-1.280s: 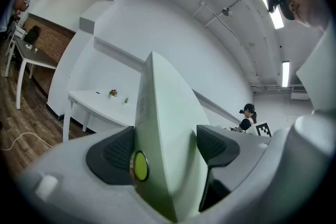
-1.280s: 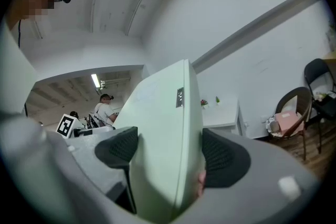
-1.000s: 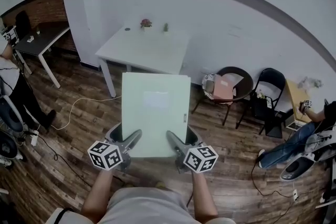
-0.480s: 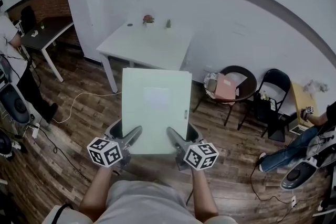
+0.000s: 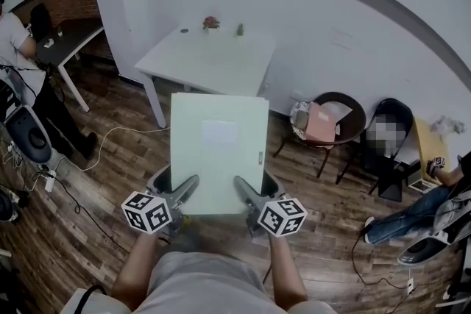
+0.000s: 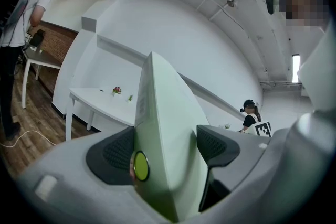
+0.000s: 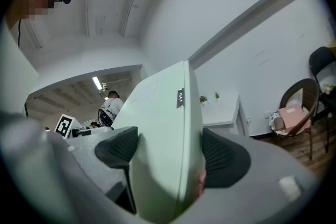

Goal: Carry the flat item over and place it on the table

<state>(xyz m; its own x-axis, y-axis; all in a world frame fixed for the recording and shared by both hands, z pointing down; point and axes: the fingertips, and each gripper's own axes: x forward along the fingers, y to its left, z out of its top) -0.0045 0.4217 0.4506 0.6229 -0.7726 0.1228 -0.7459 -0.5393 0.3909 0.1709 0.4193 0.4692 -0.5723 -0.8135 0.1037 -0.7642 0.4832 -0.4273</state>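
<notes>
Where the board is: the pale green board [image 5: 218,154] is up in the air in front of the person, over the wood floor [image 5: 110,180], its broad face toward the head camera. Its far edge reaches toward the table but is not on it.
Left gripper: the left gripper [image 5: 175,187] is at the board's near edge, left of middle. Its jaws are clamped on the board, with dark pads [image 6: 118,152] pressed against both faces.
Right gripper: the right gripper [image 5: 257,187] is at the same near edge, right of middle. Its jaws are likewise closed on the board, one pad on each face.
Board marks: a paler patch [image 5: 219,132] shows on the top face and a small dark tag [image 5: 260,156] on the right edge.
Table: the white table [image 5: 221,70] stands by the wall, ahead of the board. A red flower [image 5: 211,23] and a green plant [image 5: 240,29] stand at its far edge.
Right of table: a round chair [image 5: 349,110] has a pink item [image 5: 320,125] on its seat.
Left side: a person [image 5: 22,62] stands at a dark desk [image 5: 70,44], and a white cable [image 5: 110,147] lies on the floor.
</notes>
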